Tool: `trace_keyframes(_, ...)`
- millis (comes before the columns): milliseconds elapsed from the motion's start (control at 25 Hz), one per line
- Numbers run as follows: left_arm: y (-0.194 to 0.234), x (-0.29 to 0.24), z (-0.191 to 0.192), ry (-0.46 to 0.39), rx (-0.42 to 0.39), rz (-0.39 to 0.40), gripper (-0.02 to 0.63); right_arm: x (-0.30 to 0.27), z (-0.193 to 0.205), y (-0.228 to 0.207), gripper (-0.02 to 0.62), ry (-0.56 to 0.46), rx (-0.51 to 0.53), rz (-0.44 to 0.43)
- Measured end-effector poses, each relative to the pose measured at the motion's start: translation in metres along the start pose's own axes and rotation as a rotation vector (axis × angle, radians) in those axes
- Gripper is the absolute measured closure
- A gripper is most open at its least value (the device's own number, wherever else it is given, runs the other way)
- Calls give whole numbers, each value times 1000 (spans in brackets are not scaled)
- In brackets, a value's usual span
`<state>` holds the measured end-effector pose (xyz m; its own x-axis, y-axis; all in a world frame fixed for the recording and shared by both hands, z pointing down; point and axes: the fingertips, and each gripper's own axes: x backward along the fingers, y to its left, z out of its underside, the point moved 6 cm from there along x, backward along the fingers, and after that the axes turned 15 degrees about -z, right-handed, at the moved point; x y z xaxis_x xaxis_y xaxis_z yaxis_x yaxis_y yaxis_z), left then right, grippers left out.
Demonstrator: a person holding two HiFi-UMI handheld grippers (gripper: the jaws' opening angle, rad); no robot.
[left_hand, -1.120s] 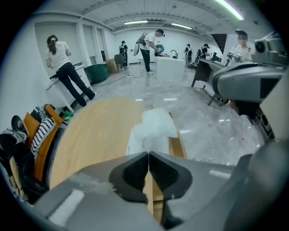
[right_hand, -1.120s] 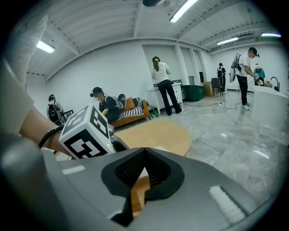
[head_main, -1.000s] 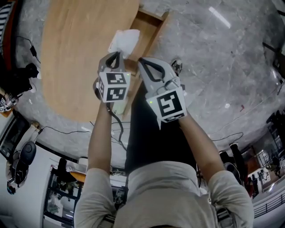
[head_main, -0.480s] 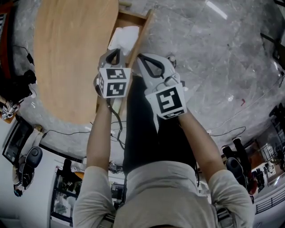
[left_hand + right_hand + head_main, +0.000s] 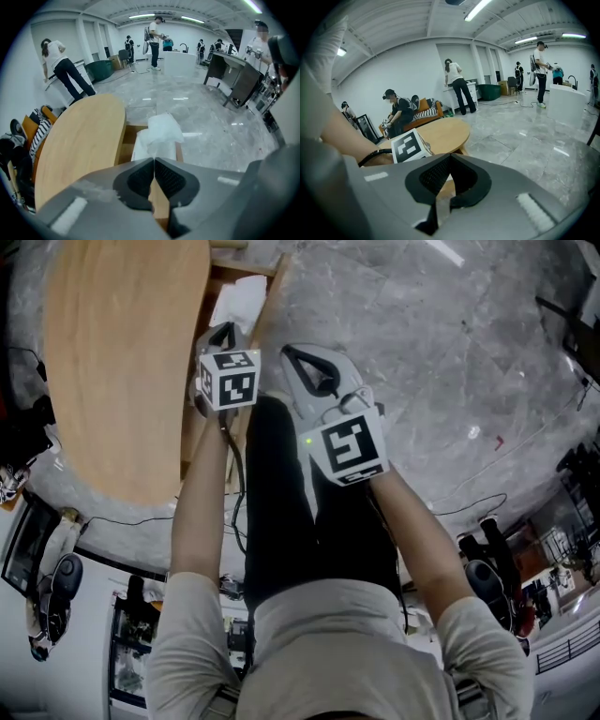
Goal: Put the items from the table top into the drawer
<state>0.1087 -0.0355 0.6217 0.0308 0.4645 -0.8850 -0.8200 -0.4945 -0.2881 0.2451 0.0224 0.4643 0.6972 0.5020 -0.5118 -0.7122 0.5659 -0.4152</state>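
left gripper (image 5: 153, 160) clenched on white plastic bag (image 5: 158, 133), bag over open drawer (image 5: 127, 143) at frame centre. lower it fully inside the walls before letting go. right gripper (image 5: 448, 157) closed, empty.

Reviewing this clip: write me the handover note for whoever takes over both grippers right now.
Left gripper: shut on an edge of the crinkled white plastic bag. The bag is over the open wooden drawer; I cannot tell whether it rests on the bottom.
Right gripper: shut, nothing in it, close beside the left one.
Oval wooden table top: no item shows on the visible part.
Done: the bag is at the drawer.
Left: probably lower it in, release, then check the rest of the table.
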Motion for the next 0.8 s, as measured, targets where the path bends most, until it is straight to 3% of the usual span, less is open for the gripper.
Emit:
trace_keyframes(560,-16,-52,-8,45,-23,-6,578,18,16,-27,588,31,-9,6)
trace_keyframes(800,-29,-57,-7,41,-21,69,567,18,18,-32,588,51,-14,11)
